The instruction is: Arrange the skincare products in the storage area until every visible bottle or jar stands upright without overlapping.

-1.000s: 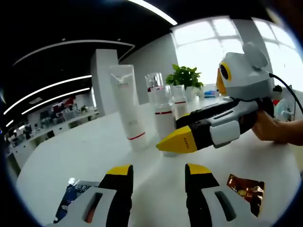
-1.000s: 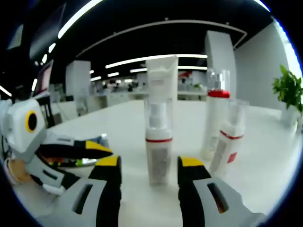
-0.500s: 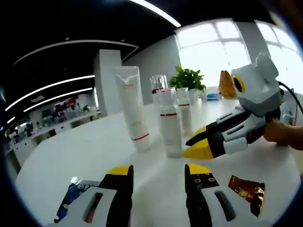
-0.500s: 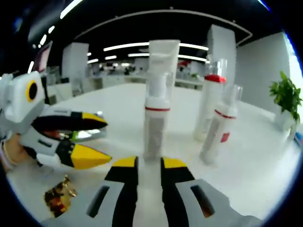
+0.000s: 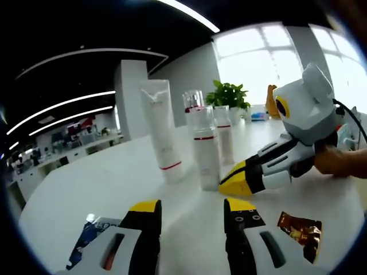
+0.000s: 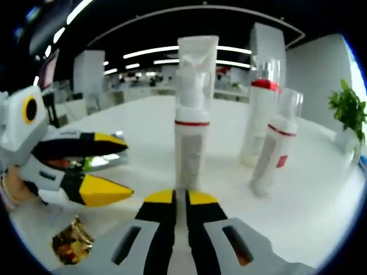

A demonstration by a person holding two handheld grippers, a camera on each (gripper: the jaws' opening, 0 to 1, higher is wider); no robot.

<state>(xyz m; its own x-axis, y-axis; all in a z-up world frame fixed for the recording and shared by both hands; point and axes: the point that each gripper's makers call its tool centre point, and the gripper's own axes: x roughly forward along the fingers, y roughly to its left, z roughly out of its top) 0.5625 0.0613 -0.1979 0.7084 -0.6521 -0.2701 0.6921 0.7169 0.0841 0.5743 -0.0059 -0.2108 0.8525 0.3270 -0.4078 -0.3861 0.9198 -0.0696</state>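
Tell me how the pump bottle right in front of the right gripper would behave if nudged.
The pump bottle is tall and slim on a small base, so a push near its clear cap would probably tip it. It looks like light plastic, likely sliding easily on the smooth white table. The shut right gripper sits at its base.

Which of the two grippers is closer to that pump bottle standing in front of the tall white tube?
The right gripper: its closed tips sit just short of the pump bottle. The left gripper hangs farther back, jaws open.
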